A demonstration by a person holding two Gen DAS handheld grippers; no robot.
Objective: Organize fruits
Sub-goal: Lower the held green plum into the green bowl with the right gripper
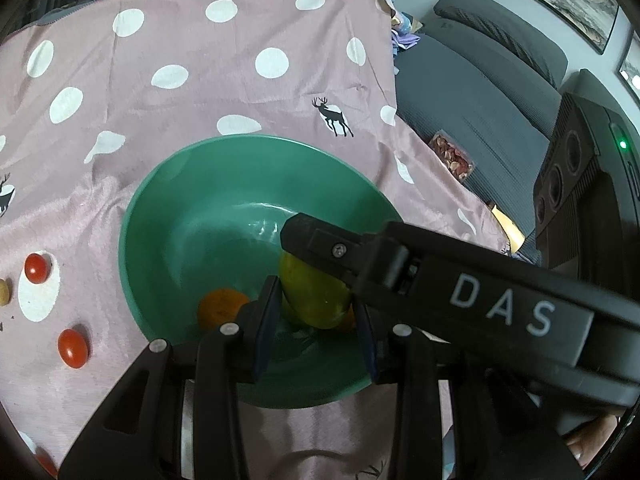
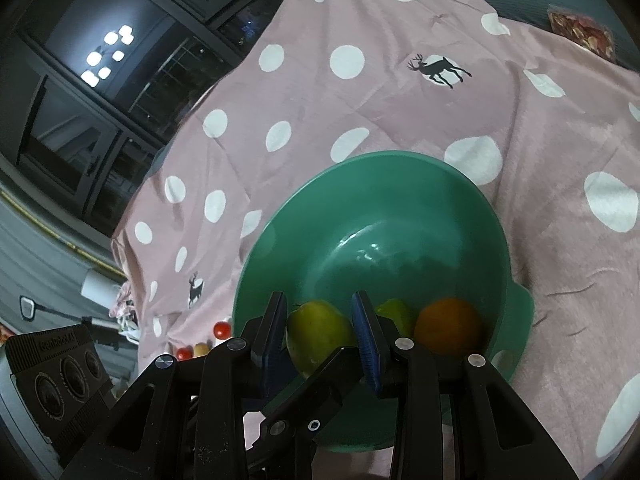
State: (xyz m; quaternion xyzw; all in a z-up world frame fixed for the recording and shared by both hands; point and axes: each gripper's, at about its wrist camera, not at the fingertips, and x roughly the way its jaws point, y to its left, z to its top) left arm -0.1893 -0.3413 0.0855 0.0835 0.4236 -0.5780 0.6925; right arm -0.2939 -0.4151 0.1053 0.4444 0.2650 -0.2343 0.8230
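Note:
A green bowl sits on the pink polka-dot cloth; it also shows in the right wrist view. Inside lie an orange, a yellow-green mango and a second green fruit. My left gripper hovers over the bowl's near side, jaws apart around the mango, which I hold with the right gripper, seen crossing the left wrist view. Its pads press the mango's sides.
Two red cherry tomatoes and a small yellowish fruit lie on the cloth left of the bowl. A grey sofa with a snack packet stands to the right. A black speaker box stands at the left.

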